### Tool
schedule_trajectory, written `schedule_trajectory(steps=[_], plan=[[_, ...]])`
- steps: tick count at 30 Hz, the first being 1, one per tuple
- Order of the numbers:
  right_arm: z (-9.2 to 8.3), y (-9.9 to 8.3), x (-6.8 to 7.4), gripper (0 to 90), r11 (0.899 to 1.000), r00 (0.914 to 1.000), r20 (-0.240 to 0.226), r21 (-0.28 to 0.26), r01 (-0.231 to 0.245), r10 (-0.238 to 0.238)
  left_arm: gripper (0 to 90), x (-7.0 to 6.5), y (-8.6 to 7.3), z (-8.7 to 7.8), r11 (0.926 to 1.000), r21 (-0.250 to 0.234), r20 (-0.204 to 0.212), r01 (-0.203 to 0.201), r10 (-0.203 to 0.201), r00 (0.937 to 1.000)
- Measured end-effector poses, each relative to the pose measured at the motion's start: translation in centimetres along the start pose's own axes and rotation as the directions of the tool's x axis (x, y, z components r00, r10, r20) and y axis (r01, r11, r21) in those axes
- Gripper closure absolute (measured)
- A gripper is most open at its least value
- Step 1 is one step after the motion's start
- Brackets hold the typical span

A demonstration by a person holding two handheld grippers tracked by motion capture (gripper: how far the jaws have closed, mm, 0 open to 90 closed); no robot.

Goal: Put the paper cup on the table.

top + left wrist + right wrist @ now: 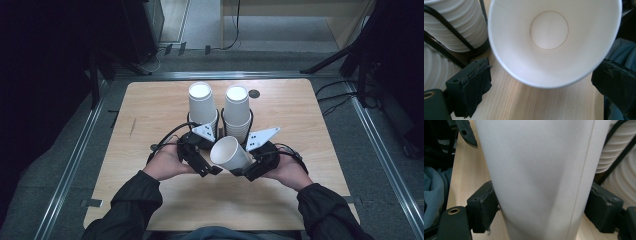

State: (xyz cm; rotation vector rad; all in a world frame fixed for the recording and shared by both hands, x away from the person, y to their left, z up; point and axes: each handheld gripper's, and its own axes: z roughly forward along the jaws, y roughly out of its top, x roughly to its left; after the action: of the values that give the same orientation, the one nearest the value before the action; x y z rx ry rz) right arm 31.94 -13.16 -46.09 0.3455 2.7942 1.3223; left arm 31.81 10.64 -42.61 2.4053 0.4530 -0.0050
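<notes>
A white paper cup [231, 152] lies tilted on its side above the table's middle, its mouth turned toward my left hand. My right gripper [247, 167] is shut on it; in the right gripper view both pads [485, 205] press on the cup's wall [539, 170]. My left gripper [212, 162] stands open at the cup's mouth. In the left gripper view I look into the cup [549, 37], and the two jaws stand wide apart on either side of its rim, below it.
Two stacks of white paper cups [202, 102] [236, 107] stand upside down in black wire holders just behind the grippers, also close by in the left gripper view [461, 25]. The wooden table [150, 110] has a small dark hole [254, 93] near its far edge.
</notes>
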Motion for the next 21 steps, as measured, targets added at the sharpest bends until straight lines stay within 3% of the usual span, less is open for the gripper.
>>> schedule_trajectory(steps=[5,10,16,21], plan=[[-0.6,-0.1,-0.3,20.1,1.0,1.0,0.006,-0.03,-0.003,0.003,3.0,0.3,-0.5,-0.4,0.9975,-0.069,0.005,0.016,-0.016,0.9999],[-1.1,-0.2,-0.4,20.1,0.999,0.9999,0.011,-0.042,-0.01,0.01,3.0,0.6,-1.1,-0.6,0.9941,-0.105,0.008,0.029,-0.029,0.9996],[-1.5,-0.2,-0.5,20.1,0.997,0.9998,0.013,-0.072,-0.015,0.016,3.0,0.4,-1.1,-0.8,0.9825,-0.178,0.039,0.054,-0.048,0.9981],[-1.5,-0.1,-0.5,20.1,0.997,0.9999,0.006,-0.081,-0.011,0.012,3.0,0.2,-0.8,-0.5,0.9777,-0.203,0.04,0.054,-0.046,0.9981]])
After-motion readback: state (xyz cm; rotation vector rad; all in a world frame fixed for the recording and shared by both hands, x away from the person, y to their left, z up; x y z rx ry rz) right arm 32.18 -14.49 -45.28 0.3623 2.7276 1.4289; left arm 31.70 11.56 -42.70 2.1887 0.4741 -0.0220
